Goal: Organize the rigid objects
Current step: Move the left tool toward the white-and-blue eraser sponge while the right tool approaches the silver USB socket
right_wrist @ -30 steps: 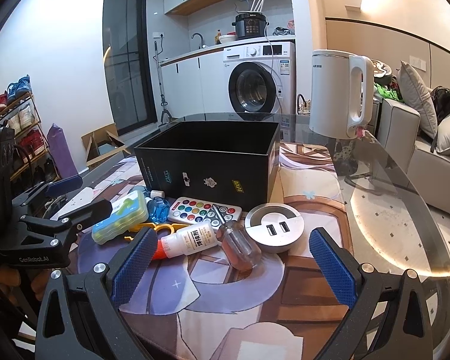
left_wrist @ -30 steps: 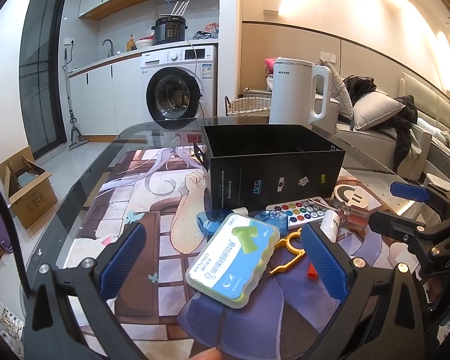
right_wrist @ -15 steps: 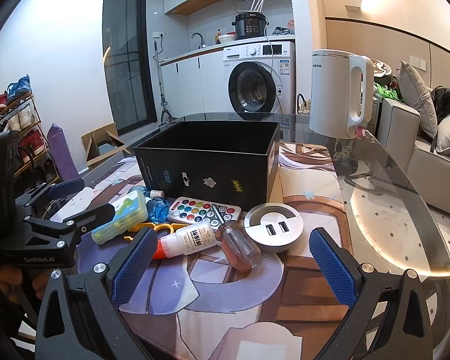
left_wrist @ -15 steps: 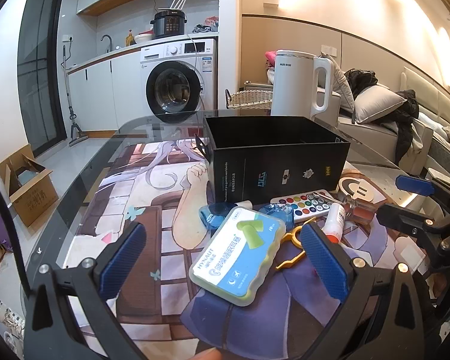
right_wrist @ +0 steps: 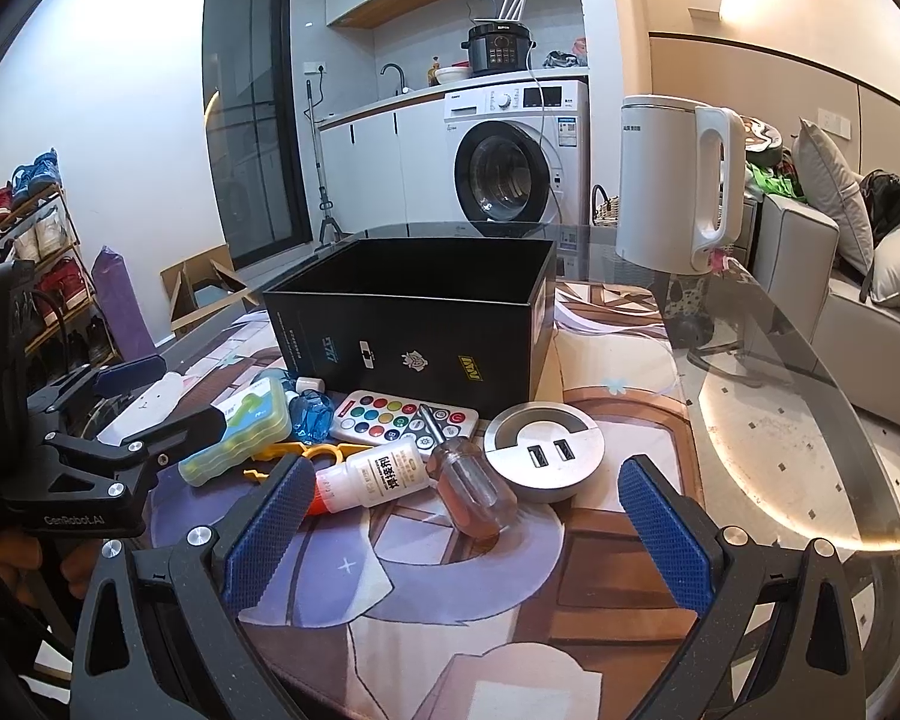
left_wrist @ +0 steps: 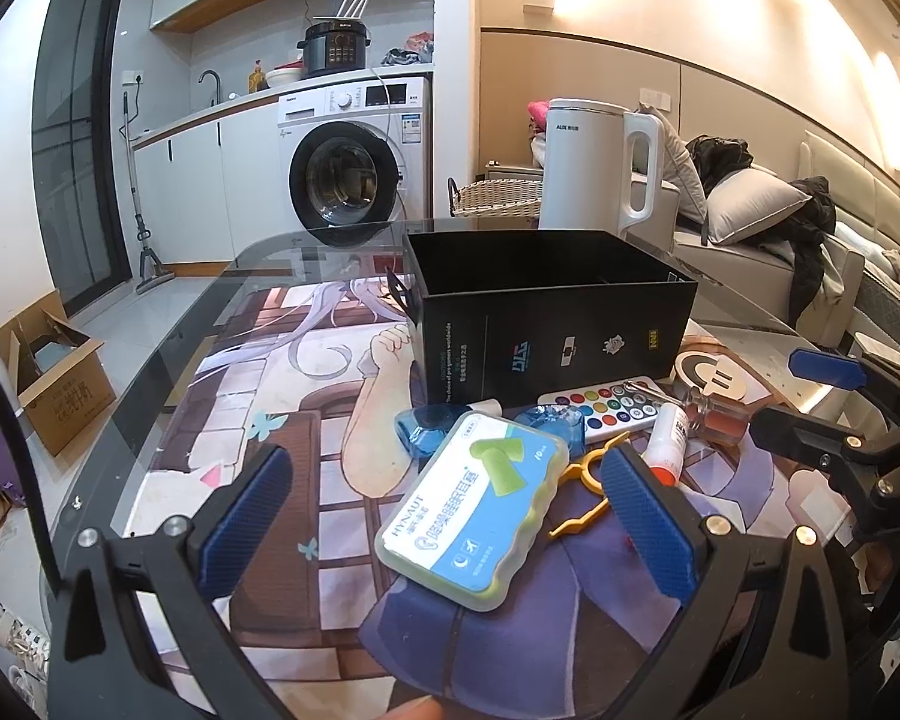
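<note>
- Left gripper [left_wrist: 444,516]: jaws spread wide, nothing held. Over the last second it has closed in on the earplug case [left_wrist: 473,501], which now sits larger and nearer between the two blue pads.
- The case lies flat on the printed mat, tilted diagonally, not touching either pad. Judgement: this is the approach to a first pick; the grasp is not yet made.
- Right gripper [right_wrist: 462,525]: jaws also wide, empty. Its view is practically unchanged across the second, so it is waiting while the left works.
- Ahead of the right gripper, near to far: screwdriver [right_wrist: 465,480] with clear amber handle, glue bottle [right_wrist: 369,474] lying on its side just left of it, round USB hub [right_wrist: 544,451] to the right, colour-button remote [right_wrist: 399,416] beyond.
- A yellow plastic clip [left_wrist: 588,492] lies just right of the case, partly under it; blue crystal-like pieces [left_wrist: 432,426] sit at its far edge. Risk, as I read it: closing on the case may drag the clip.
- Black box [right_wrist: 417,315]: open top, standing at the far side of the clutter, touching or nearly touching the remote. The visible part of the interior looks bare; the floor is hidden from both views, so contents cannot be confirmed.
- White kettle [right_wrist: 678,183] stands far right, apart from the pile.
- Task standing: all loose items appear outside the box, so sorting is at its start.
</note>
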Demonstrator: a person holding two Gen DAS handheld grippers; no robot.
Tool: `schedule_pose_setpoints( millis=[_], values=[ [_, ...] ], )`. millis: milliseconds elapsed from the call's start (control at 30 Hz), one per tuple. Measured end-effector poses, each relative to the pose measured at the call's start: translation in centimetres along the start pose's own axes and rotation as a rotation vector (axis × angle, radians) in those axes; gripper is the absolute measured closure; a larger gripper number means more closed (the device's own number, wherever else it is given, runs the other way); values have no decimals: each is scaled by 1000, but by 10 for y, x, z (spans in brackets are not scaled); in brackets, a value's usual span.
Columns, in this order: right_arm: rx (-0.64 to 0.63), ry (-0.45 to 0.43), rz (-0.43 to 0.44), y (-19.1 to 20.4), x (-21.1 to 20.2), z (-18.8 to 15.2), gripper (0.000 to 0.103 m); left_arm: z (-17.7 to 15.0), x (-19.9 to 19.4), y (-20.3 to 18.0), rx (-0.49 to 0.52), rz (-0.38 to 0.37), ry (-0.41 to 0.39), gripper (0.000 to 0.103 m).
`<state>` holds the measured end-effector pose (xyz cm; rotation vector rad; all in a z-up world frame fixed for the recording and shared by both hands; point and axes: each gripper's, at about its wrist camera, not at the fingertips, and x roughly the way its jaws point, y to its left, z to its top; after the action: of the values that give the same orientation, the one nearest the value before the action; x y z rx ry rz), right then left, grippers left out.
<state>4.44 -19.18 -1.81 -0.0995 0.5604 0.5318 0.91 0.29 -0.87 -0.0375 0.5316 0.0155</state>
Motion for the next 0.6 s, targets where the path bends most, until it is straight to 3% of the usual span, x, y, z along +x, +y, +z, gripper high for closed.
schedule_pose_setpoints(
  millis=[600],
  values=[
    [9,10,-19,-6,1,0,0,0,4,6,-1,7,14,0]
  ],
)
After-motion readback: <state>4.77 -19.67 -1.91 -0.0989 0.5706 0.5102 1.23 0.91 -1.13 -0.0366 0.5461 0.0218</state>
